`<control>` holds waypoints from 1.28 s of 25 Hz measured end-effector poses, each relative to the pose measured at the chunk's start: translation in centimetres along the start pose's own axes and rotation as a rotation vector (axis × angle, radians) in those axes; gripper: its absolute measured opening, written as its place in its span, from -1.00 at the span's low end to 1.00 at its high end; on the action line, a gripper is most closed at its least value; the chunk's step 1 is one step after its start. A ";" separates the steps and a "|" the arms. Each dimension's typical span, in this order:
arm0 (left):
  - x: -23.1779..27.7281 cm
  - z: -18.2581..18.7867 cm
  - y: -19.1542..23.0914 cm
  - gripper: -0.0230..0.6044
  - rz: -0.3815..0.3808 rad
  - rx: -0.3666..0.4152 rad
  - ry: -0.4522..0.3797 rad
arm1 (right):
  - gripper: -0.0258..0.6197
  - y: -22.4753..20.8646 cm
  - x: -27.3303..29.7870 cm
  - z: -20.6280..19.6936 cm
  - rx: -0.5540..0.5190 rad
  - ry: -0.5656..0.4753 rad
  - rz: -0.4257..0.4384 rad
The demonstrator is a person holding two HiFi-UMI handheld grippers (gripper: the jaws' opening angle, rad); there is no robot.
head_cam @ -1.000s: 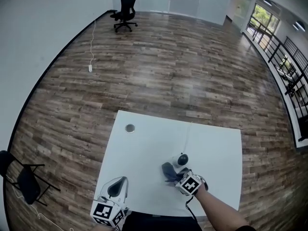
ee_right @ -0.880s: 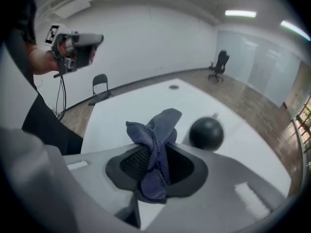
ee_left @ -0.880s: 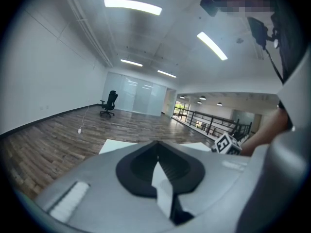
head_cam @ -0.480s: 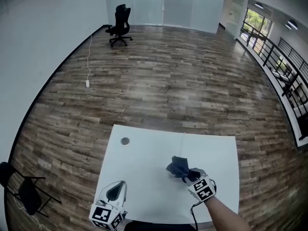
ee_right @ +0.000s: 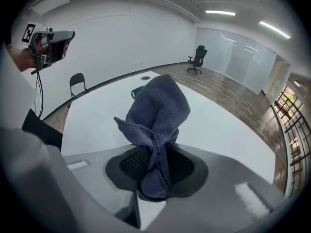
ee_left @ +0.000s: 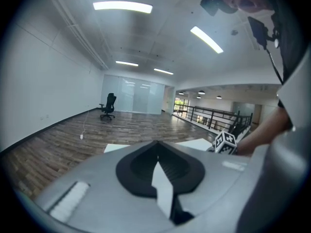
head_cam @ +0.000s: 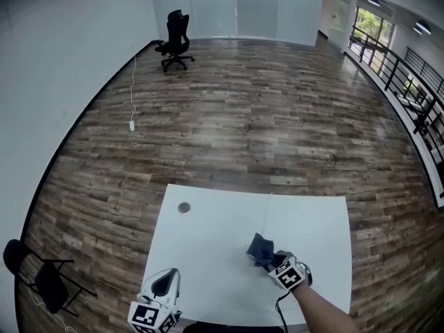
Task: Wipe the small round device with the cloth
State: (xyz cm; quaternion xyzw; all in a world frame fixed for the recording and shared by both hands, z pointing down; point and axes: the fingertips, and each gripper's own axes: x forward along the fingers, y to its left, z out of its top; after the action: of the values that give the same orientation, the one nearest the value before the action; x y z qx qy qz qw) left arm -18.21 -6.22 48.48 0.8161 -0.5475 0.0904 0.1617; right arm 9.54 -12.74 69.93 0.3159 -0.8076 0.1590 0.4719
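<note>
My right gripper is shut on a dark blue cloth and holds it down on the white table, near the right of the front edge. In the right gripper view the bunched cloth stands up from between the jaws of that gripper. The small round device is hidden where the cloth sits; only its white cable shows, running to the far edge. My left gripper hovers at the table's front left corner, shut and empty, far from the cloth; its own view shows that gripper closed.
A small round grommet sits in the table's far left part. A black folding chair stands on the wood floor to the left, and an office chair far across the room. A railing runs along the right.
The right gripper carried the cloth rightward from beside the small round device onto it; the device, visible a second ago, is now covered. The left gripper stayed in place.
</note>
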 end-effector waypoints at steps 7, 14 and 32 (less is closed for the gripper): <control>-0.4 -0.5 0.4 -0.92 0.023 0.017 0.021 | -0.63 0.8 1.2 -3.0 0.051 0.162 0.087; 0.3 0.3 -0.5 -0.92 0.003 0.010 -0.004 | -0.63 1.4 0.0 -5.7 0.161 0.162 0.143; 0.2 1.9 -1.4 -0.92 -0.105 0.005 -0.090 | -0.63 1.9 -0.9 3.2 -0.109 0.034 -0.009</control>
State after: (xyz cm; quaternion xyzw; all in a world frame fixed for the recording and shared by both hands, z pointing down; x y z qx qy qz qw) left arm -16.84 -6.62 46.53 0.8472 -0.5106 0.0462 0.1394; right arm 6.49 -12.77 67.60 0.2907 -0.8056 0.1182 0.5025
